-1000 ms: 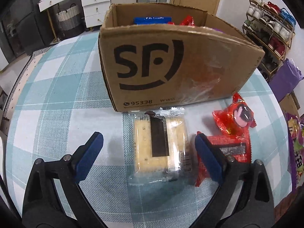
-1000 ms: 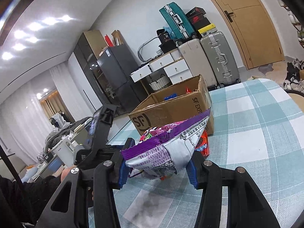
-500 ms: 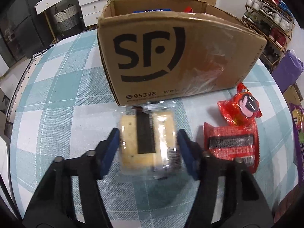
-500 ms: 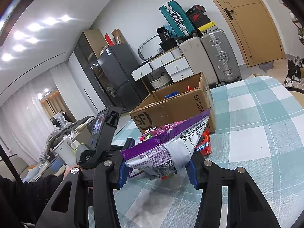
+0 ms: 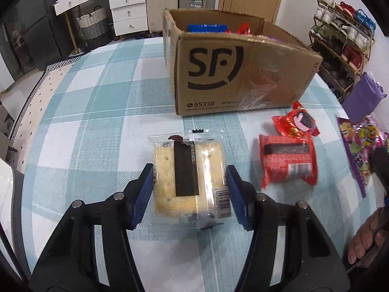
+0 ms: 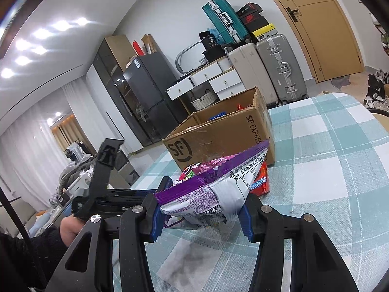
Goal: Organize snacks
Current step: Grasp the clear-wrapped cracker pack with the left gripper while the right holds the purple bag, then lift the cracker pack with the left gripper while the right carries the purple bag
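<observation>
My left gripper [image 5: 189, 189] is shut on a clear-wrapped cracker pack [image 5: 189, 177], lifted just above the checked tablecloth [image 5: 97, 112]. An open SF cardboard box [image 5: 233, 73] stands behind it, with blue and red packs inside. Two red snack packs [image 5: 289, 163] lie to the right of the crackers. My right gripper [image 6: 201, 209] is shut on a purple snack bag [image 6: 214, 187], held low over the table; the bag also shows at the right edge of the left wrist view [image 5: 359, 146]. The box [image 6: 218, 141] stands beyond it.
The table's left edge [image 5: 31, 102] borders a perforated strip. A shoe rack [image 5: 340, 36] stands at the right, drawers [image 5: 126, 7] and suitcases [image 6: 279, 68] behind. A purple bag [image 5: 364, 97] sits off the table's right side.
My left gripper has closed on the cracker pack and drawn it back from the box, lifting it. My right gripper still holds the purple bag, almost unmoved.
</observation>
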`<state>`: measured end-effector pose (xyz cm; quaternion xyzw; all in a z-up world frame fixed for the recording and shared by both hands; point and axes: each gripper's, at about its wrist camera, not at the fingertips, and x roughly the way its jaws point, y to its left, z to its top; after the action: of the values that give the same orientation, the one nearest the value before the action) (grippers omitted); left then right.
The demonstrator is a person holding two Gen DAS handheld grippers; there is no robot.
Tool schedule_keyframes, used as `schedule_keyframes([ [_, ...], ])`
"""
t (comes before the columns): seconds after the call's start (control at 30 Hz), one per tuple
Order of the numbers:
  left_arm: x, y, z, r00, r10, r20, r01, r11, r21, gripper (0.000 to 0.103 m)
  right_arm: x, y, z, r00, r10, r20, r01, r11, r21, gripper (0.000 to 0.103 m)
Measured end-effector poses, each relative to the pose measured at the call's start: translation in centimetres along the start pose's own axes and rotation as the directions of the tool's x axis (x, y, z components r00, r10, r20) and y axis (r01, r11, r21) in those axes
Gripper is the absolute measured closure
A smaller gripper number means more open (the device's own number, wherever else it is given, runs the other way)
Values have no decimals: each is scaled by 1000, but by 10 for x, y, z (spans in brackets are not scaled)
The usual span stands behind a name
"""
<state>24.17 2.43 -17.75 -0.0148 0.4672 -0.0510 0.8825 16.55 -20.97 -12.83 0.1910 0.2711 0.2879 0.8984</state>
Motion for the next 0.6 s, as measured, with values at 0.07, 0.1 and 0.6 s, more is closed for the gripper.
schedule_keyframes([
  [0.07,-16,1,-4,1000,-12,23,12,1000,-2,47,0,4,1,1000,13,4,-13,1000,-10,53],
  [0.1,-25,1,-7,999,-16,34,16,1000,-4,47,0,8,3,1000,14,1,-14,1000,-16,53],
  [0.6,-117,-1,-54,977,-140,160,142,990,-3,47,-19,44,-21,998,-4,-66,3,1000,-18,53],
])
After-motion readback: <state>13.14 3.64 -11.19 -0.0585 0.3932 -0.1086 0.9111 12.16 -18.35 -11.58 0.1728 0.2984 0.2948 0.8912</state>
